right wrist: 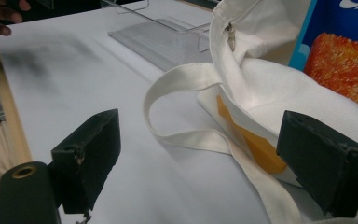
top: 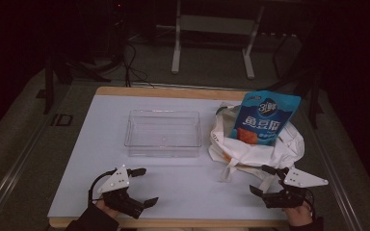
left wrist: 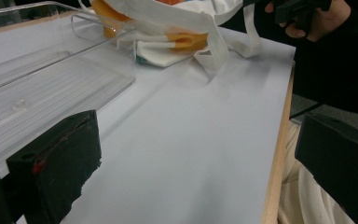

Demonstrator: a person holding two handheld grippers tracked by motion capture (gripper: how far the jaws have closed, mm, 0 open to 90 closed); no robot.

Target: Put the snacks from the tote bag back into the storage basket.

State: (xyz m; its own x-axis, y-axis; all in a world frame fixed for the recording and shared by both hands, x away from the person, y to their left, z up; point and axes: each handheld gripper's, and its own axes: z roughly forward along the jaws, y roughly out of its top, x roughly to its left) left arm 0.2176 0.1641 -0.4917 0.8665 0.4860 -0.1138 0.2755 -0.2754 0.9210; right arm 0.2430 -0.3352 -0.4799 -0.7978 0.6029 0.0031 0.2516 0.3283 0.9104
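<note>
At right of the frame, a white cloth bag (top: 255, 149) with orange print holds a blue snack packet (top: 265, 118); the tray (top: 163, 133) is clear.

Your left gripper (top: 143, 186) sits at the table's (top: 86, 159) near-left corner, jaws wide apart, nothing between them. Your right gripper (top: 262, 179) is at the near right, jaws also spread, just beside the bag's (top: 265, 149) strap (top: 230, 169). The white cloth bag lies on the right side of the table with a blue snack pack (top: 265, 118) standing up out of it. A clear tray (top: 164, 132) sits mid-table, just left of the bag.
</note>
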